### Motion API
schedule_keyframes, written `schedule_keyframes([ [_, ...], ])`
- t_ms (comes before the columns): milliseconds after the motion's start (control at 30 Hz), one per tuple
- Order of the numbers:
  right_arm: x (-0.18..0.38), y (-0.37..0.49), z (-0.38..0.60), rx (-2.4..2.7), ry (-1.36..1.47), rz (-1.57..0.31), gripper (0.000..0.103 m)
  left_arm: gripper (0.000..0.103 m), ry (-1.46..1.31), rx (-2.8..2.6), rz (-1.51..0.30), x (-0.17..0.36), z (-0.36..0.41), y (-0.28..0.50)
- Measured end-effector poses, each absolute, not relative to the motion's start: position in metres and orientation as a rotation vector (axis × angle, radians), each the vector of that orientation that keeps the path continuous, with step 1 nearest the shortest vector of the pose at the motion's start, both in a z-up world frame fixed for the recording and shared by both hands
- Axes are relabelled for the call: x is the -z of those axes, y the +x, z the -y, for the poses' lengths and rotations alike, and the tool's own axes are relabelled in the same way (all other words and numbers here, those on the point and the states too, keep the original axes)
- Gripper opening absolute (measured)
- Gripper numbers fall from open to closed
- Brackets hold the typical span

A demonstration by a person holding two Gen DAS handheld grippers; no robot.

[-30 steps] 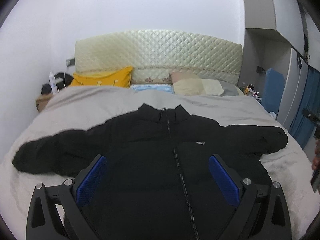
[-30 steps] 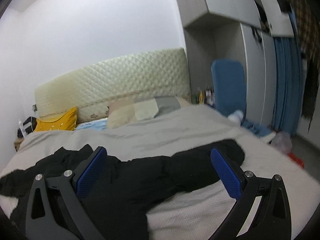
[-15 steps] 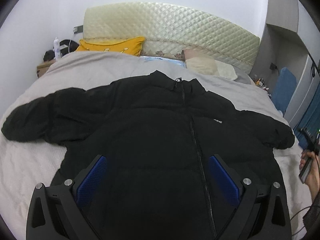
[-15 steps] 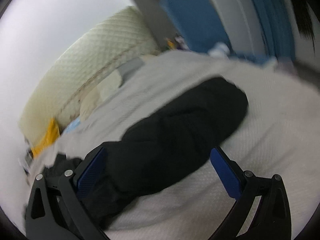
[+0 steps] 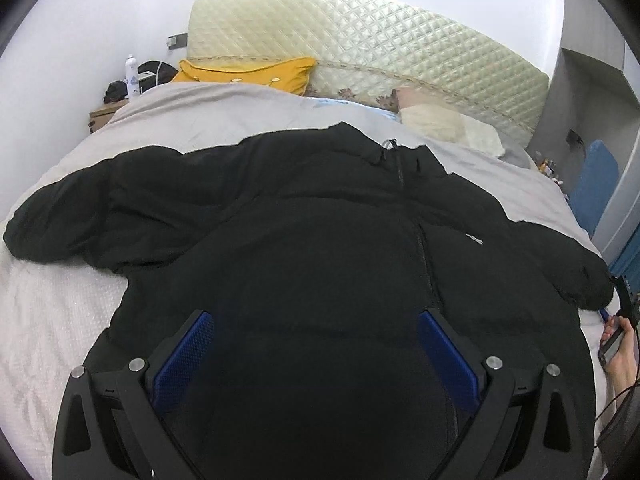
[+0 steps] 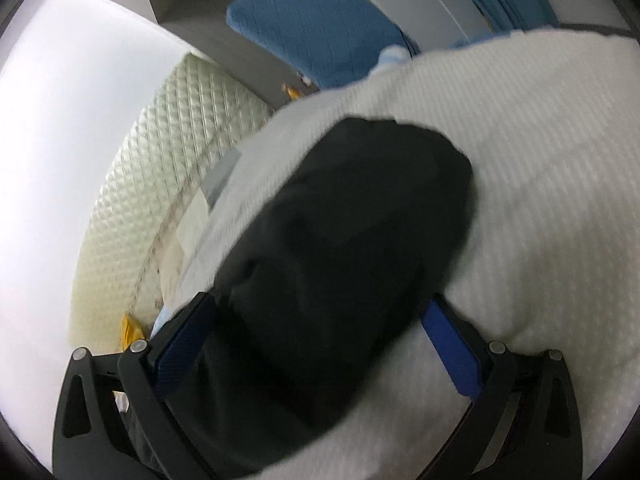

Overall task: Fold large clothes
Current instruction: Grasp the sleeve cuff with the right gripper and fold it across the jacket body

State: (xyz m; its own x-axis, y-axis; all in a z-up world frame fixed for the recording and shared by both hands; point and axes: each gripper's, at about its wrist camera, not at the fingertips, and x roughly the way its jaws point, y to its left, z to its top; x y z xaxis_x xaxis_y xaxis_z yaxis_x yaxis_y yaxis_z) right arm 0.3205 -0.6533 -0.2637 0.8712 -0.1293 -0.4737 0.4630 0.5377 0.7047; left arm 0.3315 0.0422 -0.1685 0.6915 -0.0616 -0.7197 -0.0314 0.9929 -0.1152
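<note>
A black puffer jacket (image 5: 320,240) lies front up and zipped on the bed, both sleeves spread out to the sides. My left gripper (image 5: 316,344) is open and hovers over the jacket's lower body, nothing between its blue pads. My right gripper (image 6: 316,320) is open and tilted, close over the jacket's right sleeve (image 6: 344,224), whose cuff end lies between the two open fingers. The right gripper also shows at the far right edge of the left wrist view (image 5: 618,300), beside the sleeve's end.
The bed has a white textured cover (image 5: 48,320) and a grey blanket (image 5: 224,116). A yellow pillow (image 5: 256,74), other pillows and a quilted headboard (image 5: 360,36) are at the far end. A nightstand (image 5: 106,114) is left; a blue chair (image 6: 316,28) stands right.
My left gripper has moved forward and lower over the jacket's body. My right gripper has swung down and rolled toward the right sleeve, which now fills its view.
</note>
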Motion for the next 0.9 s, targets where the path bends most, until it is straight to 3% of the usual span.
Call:
schedule_keyframes([
  [33,0.264,0.323,0.657,0.359,0.937,-0.378,0.091,0.103,-0.115,0.010,-0.804,0.169,-0.042,0.333],
  [67,0.264,0.326,0.661,0.343,0.934,-0.372,0.066,0.103,-0.109,0.004,-0.800,0.169,-0.042,0.336],
  [200,0.276,0.337,0.677,0.315,0.969,-0.386,0.050,0.103,-0.105,-0.018,-0.806,0.173,-0.043,0.343],
  [267,0.269,0.342,0.675,0.309,0.927,-0.399,0.026,0.103,-0.111,-0.020,-0.814,0.175,-0.045,0.345],
  [367,0.251,0.342,0.671,0.325,0.861,-0.403,0.011,0.103,-0.091,-0.023,-0.829,0.179,-0.045,0.348],
  [900,0.061,0.319,0.623,0.410,0.595,-0.366,0.007,0.103,-0.052,0.009,-0.780,0.142,-0.076,0.321],
])
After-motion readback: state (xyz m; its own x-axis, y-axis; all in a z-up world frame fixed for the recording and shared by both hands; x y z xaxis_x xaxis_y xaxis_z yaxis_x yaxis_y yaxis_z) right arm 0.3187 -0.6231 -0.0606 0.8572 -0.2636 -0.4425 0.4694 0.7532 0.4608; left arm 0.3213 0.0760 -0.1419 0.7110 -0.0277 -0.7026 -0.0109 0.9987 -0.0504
